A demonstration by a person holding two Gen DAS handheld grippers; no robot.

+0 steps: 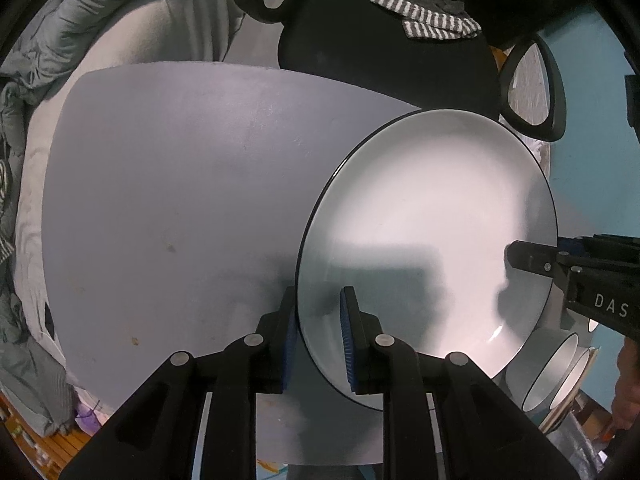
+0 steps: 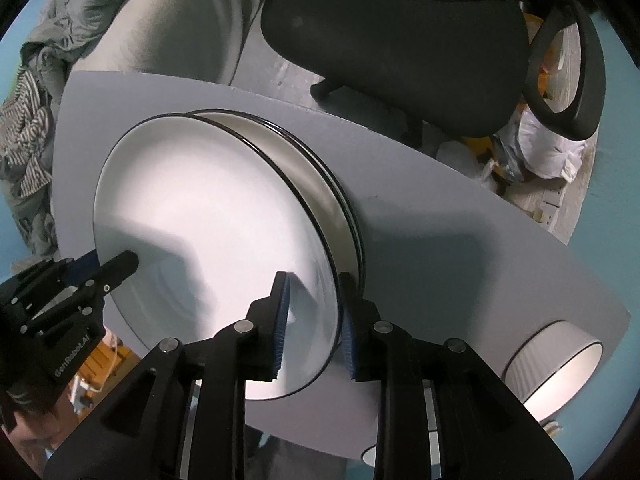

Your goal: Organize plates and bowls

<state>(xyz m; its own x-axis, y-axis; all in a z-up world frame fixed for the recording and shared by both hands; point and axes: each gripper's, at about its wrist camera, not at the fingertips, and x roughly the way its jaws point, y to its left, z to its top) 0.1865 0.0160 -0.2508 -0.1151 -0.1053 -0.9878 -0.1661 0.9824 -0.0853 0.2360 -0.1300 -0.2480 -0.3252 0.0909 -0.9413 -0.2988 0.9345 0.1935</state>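
Note:
A large white plate with a thin black rim (image 1: 428, 208) (image 2: 208, 208) lies on top of a stack of like plates (image 2: 320, 184) on the grey table (image 1: 180, 180). My left gripper (image 1: 318, 292) straddles its left rim, one finger outside and one over the plate. A visible gap separates the pads from the thin rim. My right gripper (image 2: 312, 278) straddles the opposite rim the same way, its pads also apart from the rim. Each gripper shows in the other's view: the right gripper (image 1: 520, 254) at the plate's right edge, the left gripper (image 2: 116, 264) at its left edge.
White bowls (image 2: 560, 364) (image 1: 556, 376) sit at the table's near right corner. A black office chair (image 2: 400, 40) with a striped cloth stands beyond the far edge. Grey bedding (image 1: 120, 20) lies to the left. The table's left half (image 1: 160, 240) is bare.

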